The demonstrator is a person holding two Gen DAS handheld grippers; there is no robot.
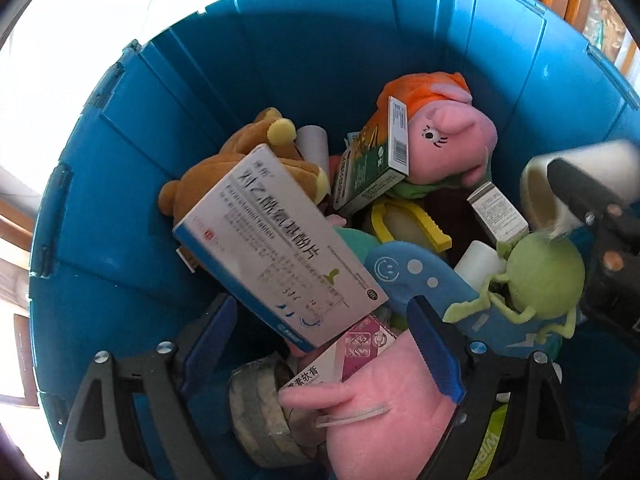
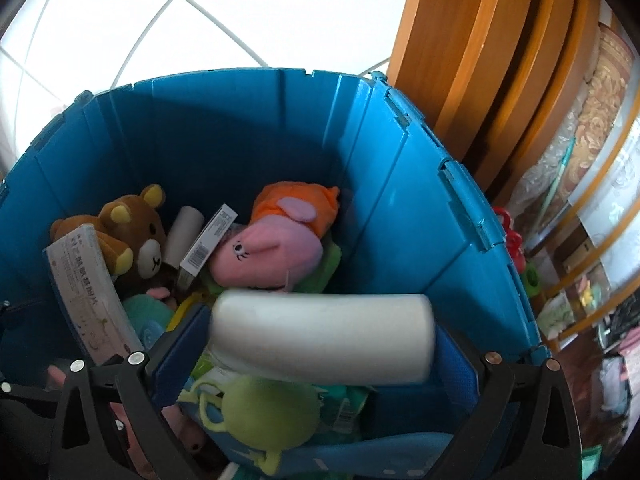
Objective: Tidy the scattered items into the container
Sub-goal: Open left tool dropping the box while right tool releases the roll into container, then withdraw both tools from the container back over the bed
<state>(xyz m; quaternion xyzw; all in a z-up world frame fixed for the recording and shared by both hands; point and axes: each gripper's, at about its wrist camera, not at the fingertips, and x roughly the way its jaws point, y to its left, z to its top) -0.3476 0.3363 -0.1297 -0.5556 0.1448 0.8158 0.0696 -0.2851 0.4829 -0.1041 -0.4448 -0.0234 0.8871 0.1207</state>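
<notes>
A deep blue bin [image 1: 280, 80] holds a brown bear [image 1: 248, 152], a pink pig plush [image 1: 452, 136], a green one-eyed plush [image 1: 548, 276] and several small boxes. My left gripper [image 1: 322, 304] points down into the bin and is open. A white medicine box [image 1: 280, 248] lies tilted between its blue pads [image 1: 436, 352], which do not press on it. My right gripper [image 2: 320, 320] hangs over the bin's right side. A blurred white cylinder [image 2: 320, 336] lies crosswise between its fingers and looks loose. From the left wrist, that cylinder [image 1: 560, 176] shows at the right edge.
A pink plush [image 1: 392, 396], a tape roll [image 1: 260, 412] and a pink box [image 1: 352, 352] lie under my left gripper. Wooden furniture [image 2: 480, 60] and cluttered shelves [image 2: 592, 200] stand close to the bin's right wall [image 2: 420, 220]. White tiled floor [image 2: 160, 20] lies beyond the bin.
</notes>
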